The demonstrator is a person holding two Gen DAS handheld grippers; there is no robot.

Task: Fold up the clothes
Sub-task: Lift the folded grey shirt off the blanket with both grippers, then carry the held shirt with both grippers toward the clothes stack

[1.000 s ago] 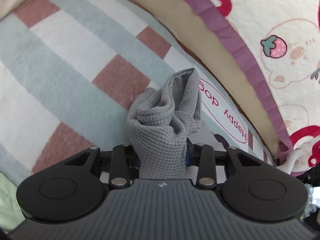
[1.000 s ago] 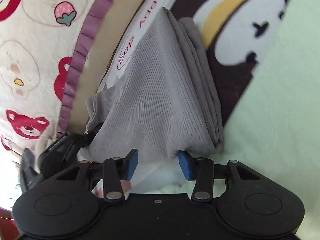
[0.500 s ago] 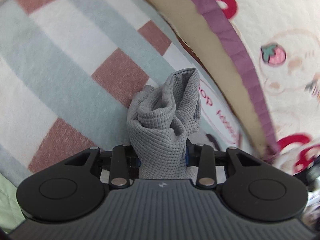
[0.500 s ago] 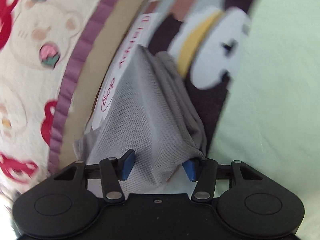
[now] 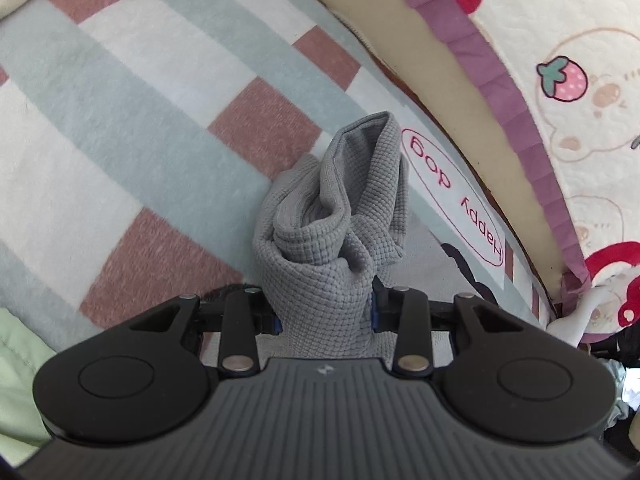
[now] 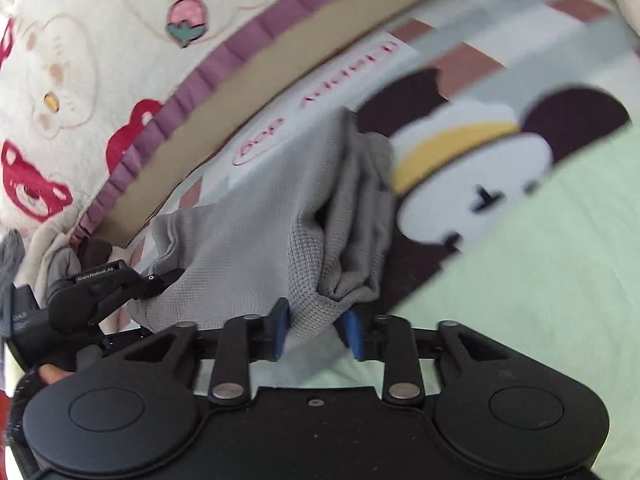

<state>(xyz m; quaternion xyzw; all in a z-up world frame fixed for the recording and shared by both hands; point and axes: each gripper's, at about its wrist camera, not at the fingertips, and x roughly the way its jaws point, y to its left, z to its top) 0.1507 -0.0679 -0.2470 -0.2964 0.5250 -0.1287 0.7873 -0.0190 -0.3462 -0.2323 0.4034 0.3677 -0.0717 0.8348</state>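
Observation:
A grey waffle-knit garment (image 5: 332,236) is bunched between the blue pads of my left gripper (image 5: 325,314), which is shut on it, and it sticks up in a rolled fold. In the right wrist view the same garment (image 6: 256,232) stretches from my right gripper (image 6: 316,328), shut on a gathered edge, across to the left gripper (image 6: 160,280) at the left. Folded layers (image 6: 364,208) hang on the garment's right side. It is held above a blanket (image 5: 140,128).
The blanket has red, white and pale teal checks, a "Happy dog" label (image 5: 452,196) and a cartoon dog print (image 6: 472,176). A cream bear-and-strawberry quilt (image 5: 580,80) with a purple frill lies beyond. A light green cover (image 6: 540,260) lies at the right.
My right gripper has closed from open onto the garment's gathered edge and swung, so the garment is now bunched and lifted. The left gripper keeps its grip and has barely moved.

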